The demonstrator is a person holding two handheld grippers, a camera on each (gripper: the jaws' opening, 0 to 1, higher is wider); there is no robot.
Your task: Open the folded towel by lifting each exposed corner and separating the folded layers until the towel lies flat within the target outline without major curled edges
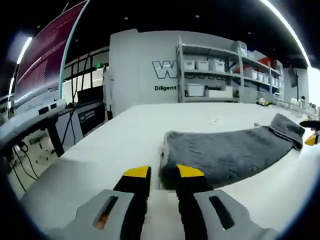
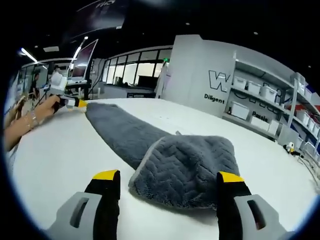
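Observation:
A grey towel [image 1: 230, 152] lies on the white table [image 1: 125, 135] as a long folded strip. Its near end sits just beyond my left gripper [image 1: 163, 172], whose yellow-tipped jaws stand a narrow gap apart with nothing between them. In the right gripper view the towel [image 2: 125, 132] runs away to the left, and its doubled-over end [image 2: 192, 167] lies just ahead of my right gripper [image 2: 168, 176]. That gripper's jaws are wide open on either side of the folded end. The left gripper [image 2: 70, 102] shows at the strip's far end, and the right gripper [image 1: 311, 132] at the right edge.
A person's hand [image 2: 30, 117] holds the left gripper at the table's far left. Shelves with white bins [image 1: 210, 75] stand behind the table against a lettered wall. A large screen [image 1: 45, 60] and a desk with cables stand left of the table [image 2: 60, 155].

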